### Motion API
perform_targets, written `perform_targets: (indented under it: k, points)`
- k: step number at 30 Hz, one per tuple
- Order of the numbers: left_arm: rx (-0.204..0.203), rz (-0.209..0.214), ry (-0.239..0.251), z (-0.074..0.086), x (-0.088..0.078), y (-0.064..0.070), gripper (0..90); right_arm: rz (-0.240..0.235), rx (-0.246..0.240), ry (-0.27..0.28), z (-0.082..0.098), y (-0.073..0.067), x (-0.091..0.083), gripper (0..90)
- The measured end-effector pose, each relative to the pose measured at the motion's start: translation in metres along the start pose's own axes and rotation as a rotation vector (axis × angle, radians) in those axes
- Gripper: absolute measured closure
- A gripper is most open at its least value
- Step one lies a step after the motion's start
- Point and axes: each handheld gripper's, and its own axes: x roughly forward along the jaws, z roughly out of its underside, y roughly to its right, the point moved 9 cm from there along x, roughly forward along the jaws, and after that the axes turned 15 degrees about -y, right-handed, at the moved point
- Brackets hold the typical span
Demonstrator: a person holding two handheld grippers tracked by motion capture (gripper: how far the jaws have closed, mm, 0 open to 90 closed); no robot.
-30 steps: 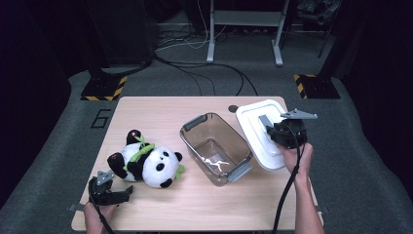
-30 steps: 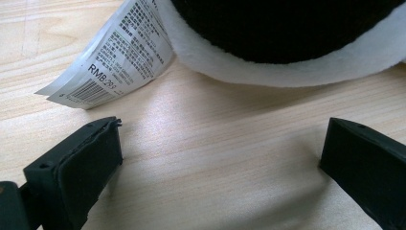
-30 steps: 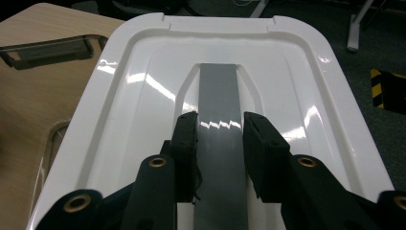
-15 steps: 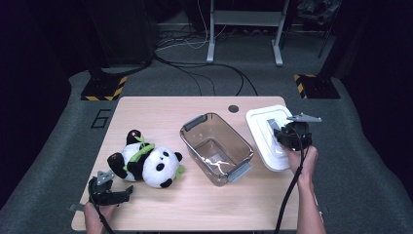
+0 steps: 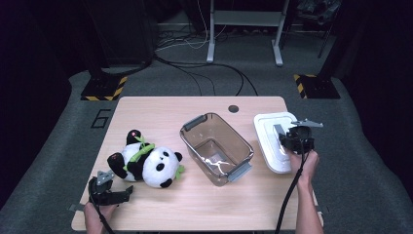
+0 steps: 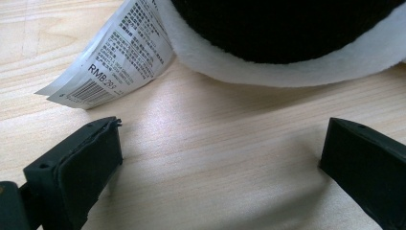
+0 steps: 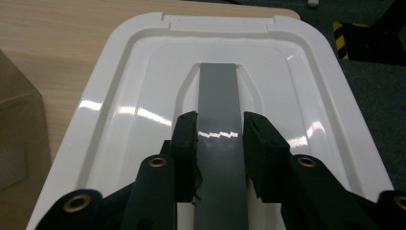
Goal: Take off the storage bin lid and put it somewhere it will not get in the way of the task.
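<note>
A white lid (image 5: 269, 131) with a grey handle strip (image 7: 218, 96) lies flat at the table's right edge, just right of the clear plastic bin (image 5: 216, 146). My right gripper (image 7: 219, 127) is shut on that handle, one pad on each side of it. I cannot tell whether the lid touches the table. A plush panda (image 5: 146, 161) lies on its side at the left. Its paper tag (image 6: 119, 57) and white belly (image 6: 287, 72) show close ahead in the left gripper view. My left gripper (image 6: 220, 148) stands open on the wood just short of the panda, with nothing between its pads.
The bin (image 7: 19, 129) is empty and sits at an angle mid-table. A round cable hole (image 5: 233, 108) marks the wooden table's (image 5: 160, 112) far edge. Cables and metal stand legs (image 5: 243, 29) lie on the dark floor beyond. Striped floor plates sit at both far corners.
My right gripper has come down and to the right with the lid, away from the bin and toward the table's right edge. The left gripper and the panda have not moved.
</note>
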Motion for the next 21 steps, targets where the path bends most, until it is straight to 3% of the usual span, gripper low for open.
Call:
perform_targets:
  k: [12, 21]
  points:
    - [0.0, 0.0, 0.0, 0.0, 0.0, 0.0, 0.0, 0.025, 0.067, -0.05, 0.02, 0.007, 0.045, 66.9]
    - [0.0, 0.0, 0.0, 0.0, 0.0, 0.0, 0.0, 0.017, 0.105, -0.071, 0.028, 0.01, 0.059, 66.8]
